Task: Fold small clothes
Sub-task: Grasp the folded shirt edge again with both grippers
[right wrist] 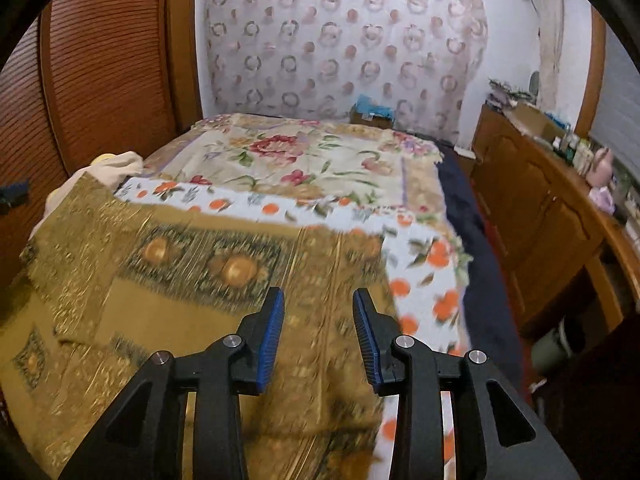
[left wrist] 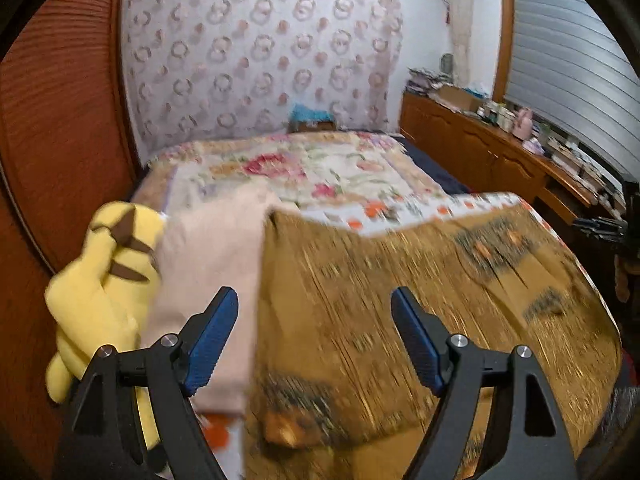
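Two grippers are held released over the bed (right wrist: 452, 184), nothing between the jaws: left gripper (left wrist: 314, 300) spread wide, right gripper (right wrist: 319, 300) parted narrowly. Mustard patterned cloth (right wrist: 192, 264) is spread on the bedcover below both. Yellow plush toy (left wrist: 100, 280) is seen at 9 o'clock in the left view.

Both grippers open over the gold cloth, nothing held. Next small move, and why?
Probably lower both onto the near edge and pinch. The left gripper and right gripper are open and empty, and the gold cloth lies spread on the bed, not visibly folded.
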A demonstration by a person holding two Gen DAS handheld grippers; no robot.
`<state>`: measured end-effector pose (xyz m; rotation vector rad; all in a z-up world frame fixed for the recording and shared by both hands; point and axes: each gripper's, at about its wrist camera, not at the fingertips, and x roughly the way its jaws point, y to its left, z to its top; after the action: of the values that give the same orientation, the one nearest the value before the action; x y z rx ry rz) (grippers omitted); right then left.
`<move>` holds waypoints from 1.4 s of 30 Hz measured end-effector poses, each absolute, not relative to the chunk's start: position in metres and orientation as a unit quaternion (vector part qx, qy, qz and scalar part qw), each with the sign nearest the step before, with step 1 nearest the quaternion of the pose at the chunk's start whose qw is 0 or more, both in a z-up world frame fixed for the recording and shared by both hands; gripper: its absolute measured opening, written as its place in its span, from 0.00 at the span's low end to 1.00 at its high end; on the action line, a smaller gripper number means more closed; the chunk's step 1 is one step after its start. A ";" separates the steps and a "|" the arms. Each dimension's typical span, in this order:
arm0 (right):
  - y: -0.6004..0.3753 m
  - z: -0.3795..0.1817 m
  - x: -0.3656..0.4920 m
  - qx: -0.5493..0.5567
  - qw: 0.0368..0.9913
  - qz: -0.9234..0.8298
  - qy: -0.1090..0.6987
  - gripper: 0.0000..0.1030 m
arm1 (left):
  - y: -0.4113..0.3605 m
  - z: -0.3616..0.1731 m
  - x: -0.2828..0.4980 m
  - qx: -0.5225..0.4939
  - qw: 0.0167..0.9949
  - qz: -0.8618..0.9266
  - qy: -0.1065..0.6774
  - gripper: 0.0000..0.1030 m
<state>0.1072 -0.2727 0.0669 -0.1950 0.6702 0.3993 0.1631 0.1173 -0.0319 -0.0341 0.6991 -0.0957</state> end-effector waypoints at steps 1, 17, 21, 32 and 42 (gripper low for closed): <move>-0.276 0.063 0.097 -0.091 0.919 0.197 0.328 0.36 | 0.115 -0.036 0.160 -0.014 0.937 -0.046 0.346 0.77; -0.324 0.050 0.105 -0.059 0.914 0.143 0.375 0.38 | 0.094 -0.102 0.141 -0.006 0.911 -0.046 0.409 0.77; -0.317 0.048 0.110 -0.051 0.910 0.148 0.384 0.38 | 0.088 -0.109 0.144 0.011 0.906 -0.041 0.421 0.78; -0.300 0.032 0.118 -0.061 0.909 0.171 0.375 0.32 | 0.092 -0.112 0.147 0.007 0.901 -0.038 0.431 0.90; -0.287 0.019 0.128 -0.077 0.909 0.165 0.376 0.31 | 0.093 -0.109 0.144 0.004 0.904 -0.042 0.425 0.90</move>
<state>0.1277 -0.2869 0.0188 -0.1590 0.7750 0.3408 0.1443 0.0933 -0.1091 0.0083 0.8784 -0.0873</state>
